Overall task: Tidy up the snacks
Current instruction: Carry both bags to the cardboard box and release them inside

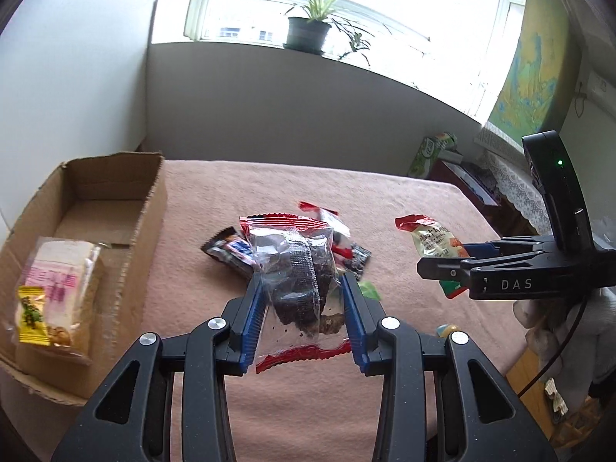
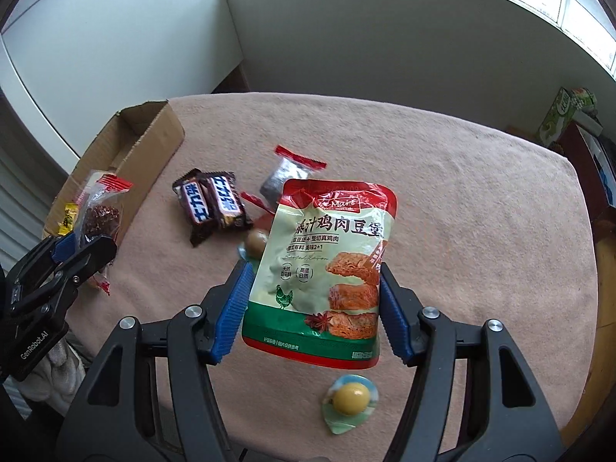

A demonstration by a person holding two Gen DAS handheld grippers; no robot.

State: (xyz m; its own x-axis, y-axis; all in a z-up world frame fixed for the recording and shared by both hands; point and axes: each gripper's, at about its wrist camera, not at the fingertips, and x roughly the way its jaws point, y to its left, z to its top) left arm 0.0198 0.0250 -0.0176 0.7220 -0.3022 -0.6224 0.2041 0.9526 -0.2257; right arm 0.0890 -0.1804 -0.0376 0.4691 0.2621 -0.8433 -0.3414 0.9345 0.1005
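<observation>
The green chicken-snack pouch (image 2: pixel 321 269) is held upright above the pink worktop (image 2: pixel 481 231), long axis vertical, red top away, clamped by the right gripper (image 2: pixel 313 308), tilted steeply down. The clear dark-snack packet (image 1: pixel 298 281) is clamped lengthwise in the left gripper (image 1: pixel 304 323), beside the cardboard box (image 1: pixel 146 208).

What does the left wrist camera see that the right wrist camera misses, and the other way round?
Only the left wrist view shows the potted plant on the windowsill and the sandwich pack inside the cardboard box.

Only the right wrist view shows the yellow egg-shaped snack on the pink cloth below the claw.

Both show the left claw gripping a clear packet of dark snack, the right claw holding the green and red pouch, and the chocolate bars.
</observation>
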